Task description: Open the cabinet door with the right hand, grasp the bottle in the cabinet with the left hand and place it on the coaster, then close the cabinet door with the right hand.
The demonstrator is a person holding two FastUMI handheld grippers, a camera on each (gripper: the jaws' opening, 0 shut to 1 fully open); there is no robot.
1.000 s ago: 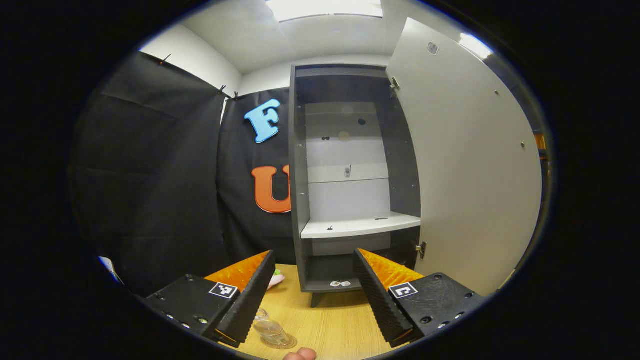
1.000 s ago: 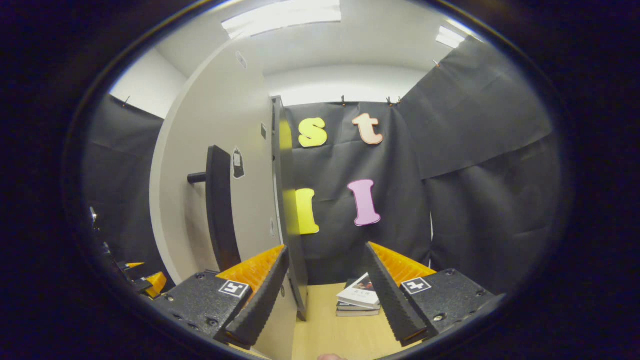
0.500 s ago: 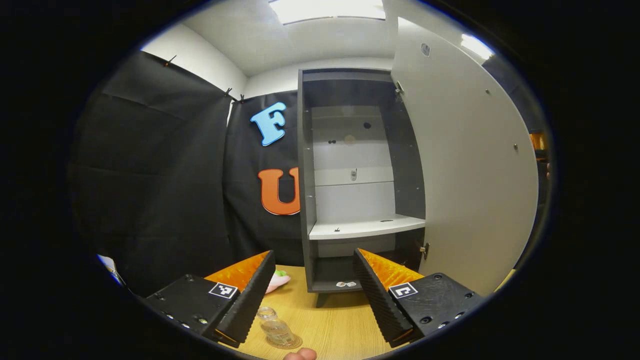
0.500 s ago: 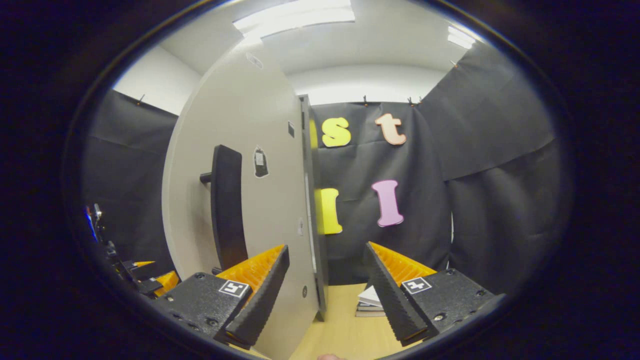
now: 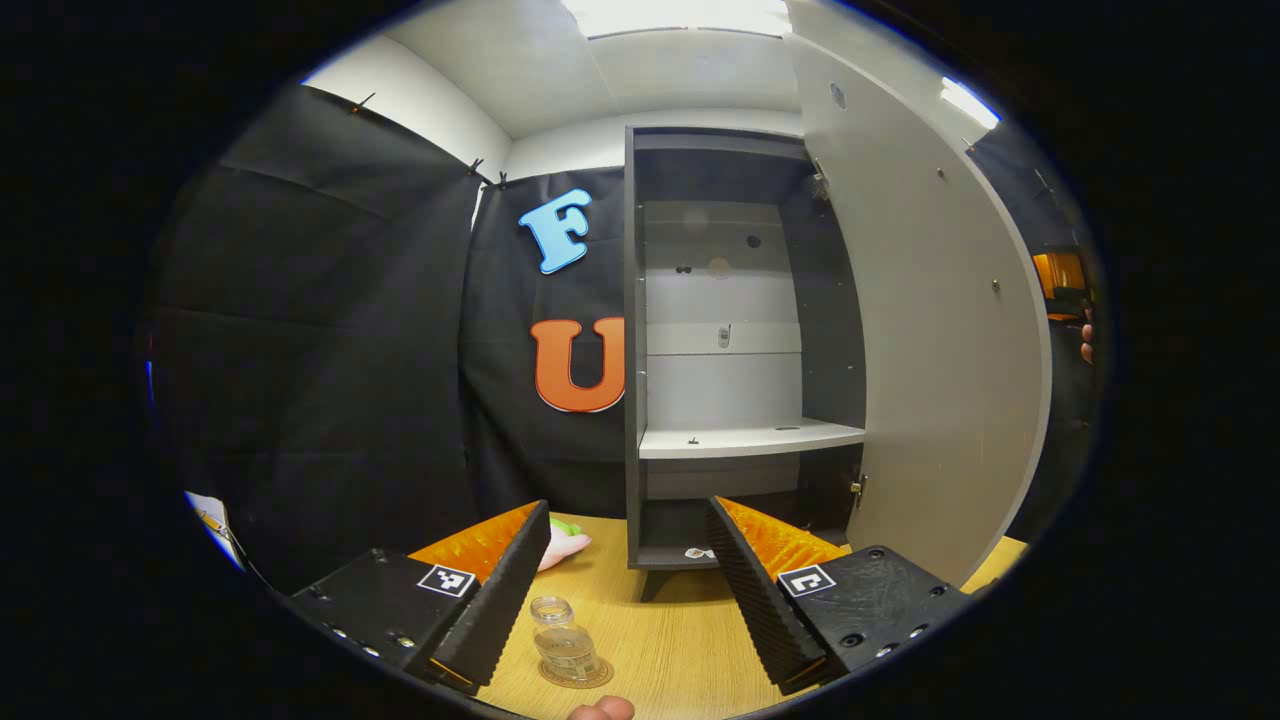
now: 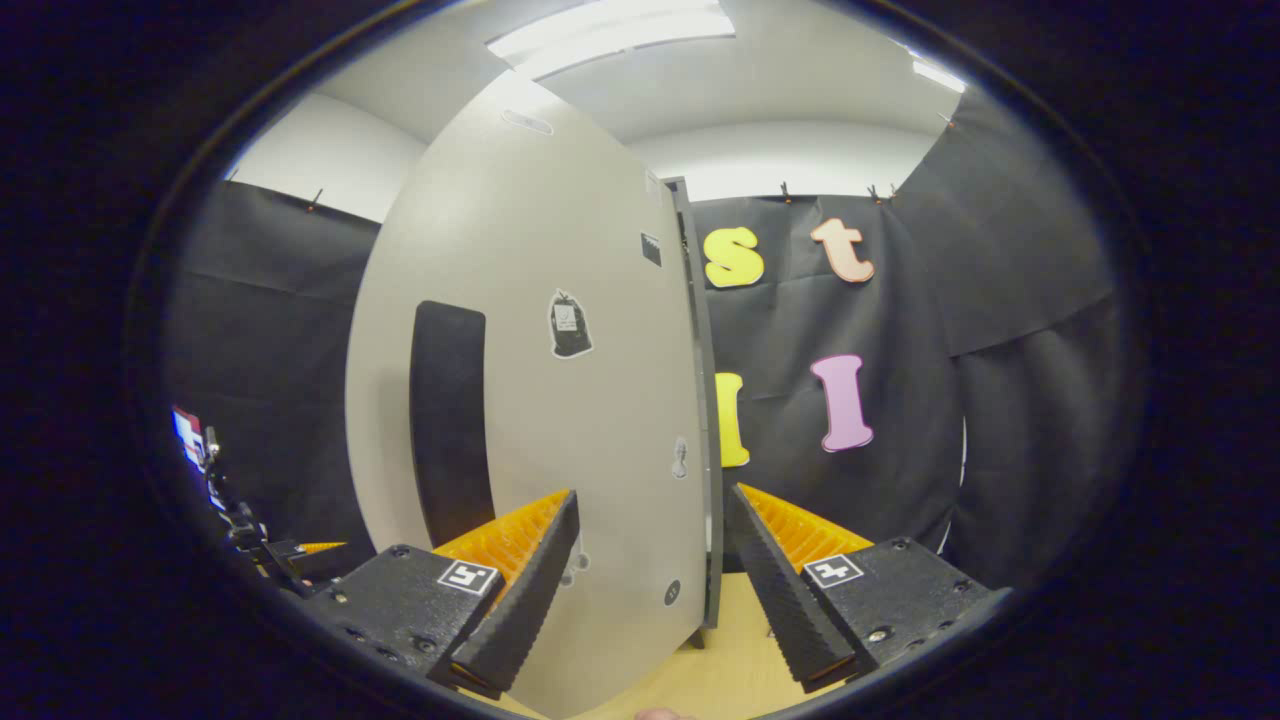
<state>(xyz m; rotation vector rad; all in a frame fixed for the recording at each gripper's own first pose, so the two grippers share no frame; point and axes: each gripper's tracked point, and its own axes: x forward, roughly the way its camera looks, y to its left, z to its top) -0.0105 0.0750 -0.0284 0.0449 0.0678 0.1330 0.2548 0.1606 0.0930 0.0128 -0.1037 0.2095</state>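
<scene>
bottle [image 5: 563,650] upright on coaster [image 5: 575,674] on table [image 5: 680,640], a little clear liquid inside, no cap. cabinet [image 5: 740,350] shelves bare, door [image 5: 940,330] partly open. left gripper [image 5: 625,590] jaws wide, holding nothing, bottle just beside its left finger. right gripper [image 6: 650,590] jaws wide, facing the door's outer face by handle [image 6: 450,420].

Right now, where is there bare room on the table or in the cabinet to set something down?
The cabinet's middle shelf looks bare, between its side walls. On the table, open wood lies between the bottle on its coaster and the cabinet's foot. It is tighter toward the open door and the pink-and-green thing.
</scene>
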